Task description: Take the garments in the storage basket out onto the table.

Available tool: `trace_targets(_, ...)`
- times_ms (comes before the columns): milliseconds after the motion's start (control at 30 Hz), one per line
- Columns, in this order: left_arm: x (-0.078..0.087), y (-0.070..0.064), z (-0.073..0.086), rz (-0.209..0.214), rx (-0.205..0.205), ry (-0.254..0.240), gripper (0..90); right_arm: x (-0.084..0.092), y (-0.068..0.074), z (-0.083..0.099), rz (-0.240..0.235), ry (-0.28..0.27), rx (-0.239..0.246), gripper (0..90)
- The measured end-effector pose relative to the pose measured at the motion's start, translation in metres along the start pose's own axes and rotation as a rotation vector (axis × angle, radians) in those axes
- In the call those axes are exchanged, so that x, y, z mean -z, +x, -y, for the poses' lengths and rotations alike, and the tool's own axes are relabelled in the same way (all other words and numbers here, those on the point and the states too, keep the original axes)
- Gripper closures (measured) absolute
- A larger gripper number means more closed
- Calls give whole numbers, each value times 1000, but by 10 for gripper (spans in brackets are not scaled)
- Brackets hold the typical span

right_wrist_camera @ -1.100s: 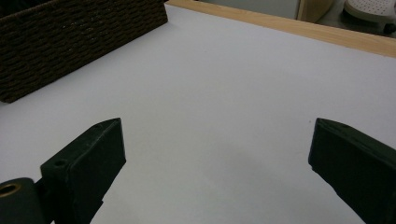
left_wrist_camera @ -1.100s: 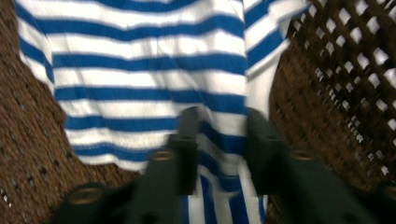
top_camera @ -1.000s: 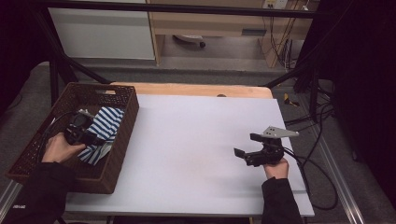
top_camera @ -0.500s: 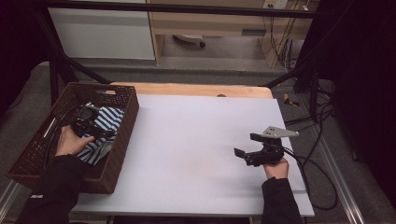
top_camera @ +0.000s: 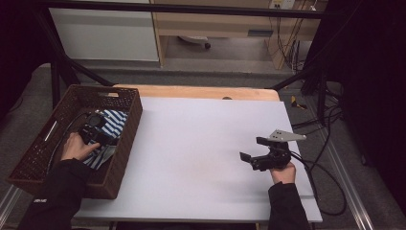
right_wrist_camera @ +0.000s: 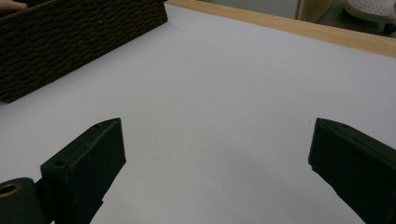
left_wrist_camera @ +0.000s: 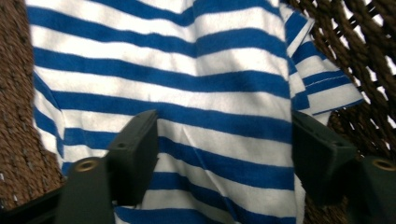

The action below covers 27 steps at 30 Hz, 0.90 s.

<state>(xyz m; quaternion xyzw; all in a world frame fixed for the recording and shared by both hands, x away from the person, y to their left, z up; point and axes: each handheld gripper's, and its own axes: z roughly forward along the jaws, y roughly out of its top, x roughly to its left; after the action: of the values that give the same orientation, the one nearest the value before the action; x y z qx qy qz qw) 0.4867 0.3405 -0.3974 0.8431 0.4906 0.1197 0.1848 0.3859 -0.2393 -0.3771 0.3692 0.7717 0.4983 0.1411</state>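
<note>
A blue-and-white striped cloth point(top_camera: 116, 125) point(left_wrist_camera: 187, 70) lies in a dark woven basket point(top_camera: 128, 143) at the table's left. My left gripper point(top_camera: 95, 127) point(left_wrist_camera: 224, 135) is down inside the basket on top of the cloth. Its jaws have just been closing and still stand apart, with flat, unbunched cloth spanning the gap between them. My right gripper point(top_camera: 252, 149) point(right_wrist_camera: 217, 140) hovers low over the white table point(top_camera: 201, 139) at the right, open, with nothing between its fingers.
The basket's woven wall point(right_wrist_camera: 70, 42) shows far off in the right gripper view, and its weave point(left_wrist_camera: 369, 42) beside the cloth in the left gripper view. A wooden strip point(top_camera: 201, 92) runs along the table's far edge. Cables point(top_camera: 325, 191) trail off the right edge.
My left gripper has shifted a little to the right and lower onto the striped cloth in the basket. The right gripper has stayed where it was.
</note>
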Motion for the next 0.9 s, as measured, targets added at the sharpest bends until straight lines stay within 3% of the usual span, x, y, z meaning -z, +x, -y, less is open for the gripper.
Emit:
trace_targets(400, 0, -1, 1, 19, 1, 31, 600, 0, 0, 0, 3, 3, 0, 44)
trace_targets(600, 2, -1, 0, 4, -8, 40, 736, 1, 0, 0, 5, 1, -1, 43)
trace_targets(900, 11, -1, -1, 7, 3, 13, 778, 1, 0, 0, 6, 1, -1, 43)
